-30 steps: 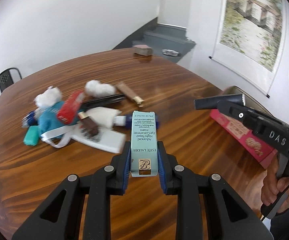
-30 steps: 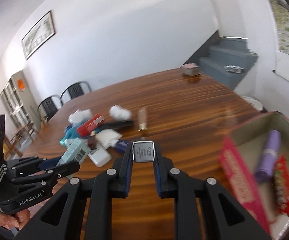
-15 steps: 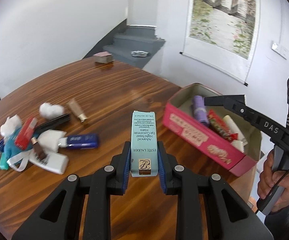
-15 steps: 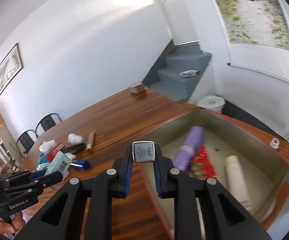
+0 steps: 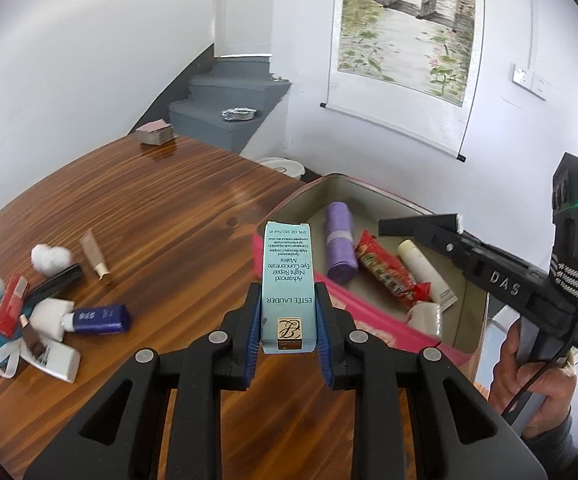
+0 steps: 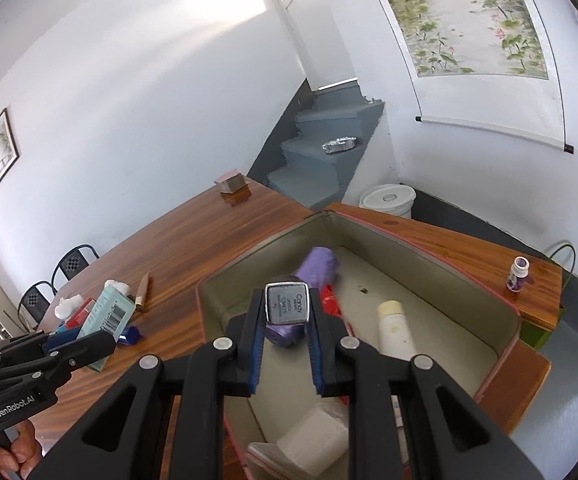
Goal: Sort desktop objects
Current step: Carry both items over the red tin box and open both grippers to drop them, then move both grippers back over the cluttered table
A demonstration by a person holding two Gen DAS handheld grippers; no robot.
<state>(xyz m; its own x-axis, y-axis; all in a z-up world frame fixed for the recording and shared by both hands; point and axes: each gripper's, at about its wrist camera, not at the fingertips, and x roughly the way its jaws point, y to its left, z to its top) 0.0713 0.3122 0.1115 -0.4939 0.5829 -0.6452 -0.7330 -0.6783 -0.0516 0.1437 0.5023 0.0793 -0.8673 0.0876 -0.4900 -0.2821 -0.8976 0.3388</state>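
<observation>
Left wrist view: your left gripper, jaws clamped on the teal carton, has swung from the desk clutter to the pink box; the right gripper, gripping a small grey tin, now hangs over its interior. Release both inside.

**Both grippers swing from pile to box**

Left gripper shifts off the clutter pile; the pink box now lies just ahead. Right gripper, formerly over bare table, now hangs over the box interior, above the purple roll.
</observation>
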